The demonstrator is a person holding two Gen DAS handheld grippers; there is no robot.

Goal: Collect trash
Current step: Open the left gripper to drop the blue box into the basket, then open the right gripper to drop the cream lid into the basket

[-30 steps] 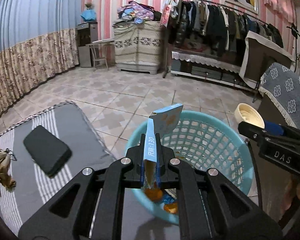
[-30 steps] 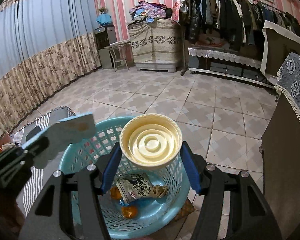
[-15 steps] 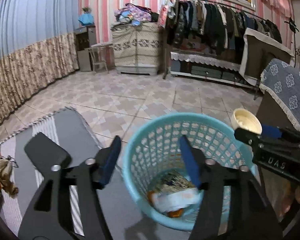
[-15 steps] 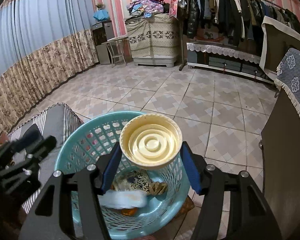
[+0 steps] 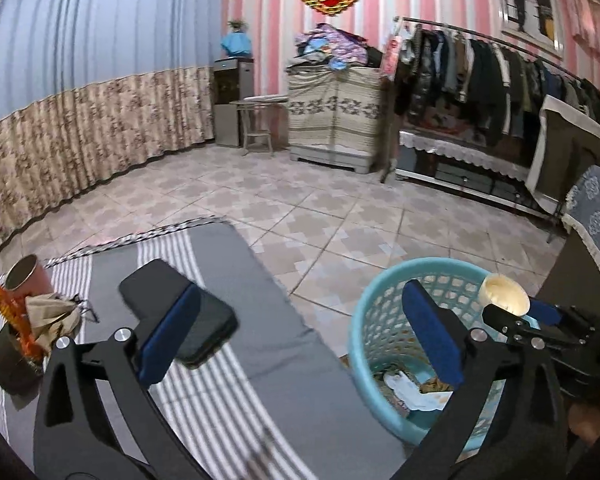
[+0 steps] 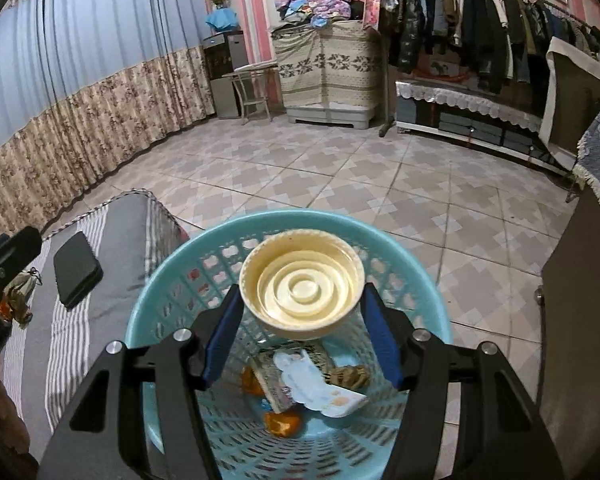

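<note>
A light blue mesh trash basket (image 6: pixel 172 280) stands on the tiled floor beside a grey striped cushion (image 5: pixel 228 396). Inside lie a blue carton (image 6: pixel 320 392), wrappers and orange peel (image 6: pixel 282 422). My right gripper (image 6: pixel 302 320) is shut on a cream plastic cup (image 6: pixel 302 286) and holds it over the basket's mouth; cup (image 5: pixel 502 292) and basket (image 5: pixel 376 312) also show in the left wrist view. My left gripper (image 5: pixel 300 340) is open and empty, above the cushion's edge, left of the basket.
A black phone (image 5: pixel 180 320) lies on the cushion. A red cup (image 5: pixel 26 276) and crumpled wrappers (image 5: pixel 48 316) sit at the cushion's far left. A clothes rack (image 5: pixel 500 80) and a covered cabinet (image 5: pixel 332 116) stand along the back wall. A dark table (image 6: pixel 580 320) is at right.
My left gripper let go of the blue carton, which dropped into the basket, then opened wide and swung left toward the cushion. My right gripper kept the cup over the basket.
</note>
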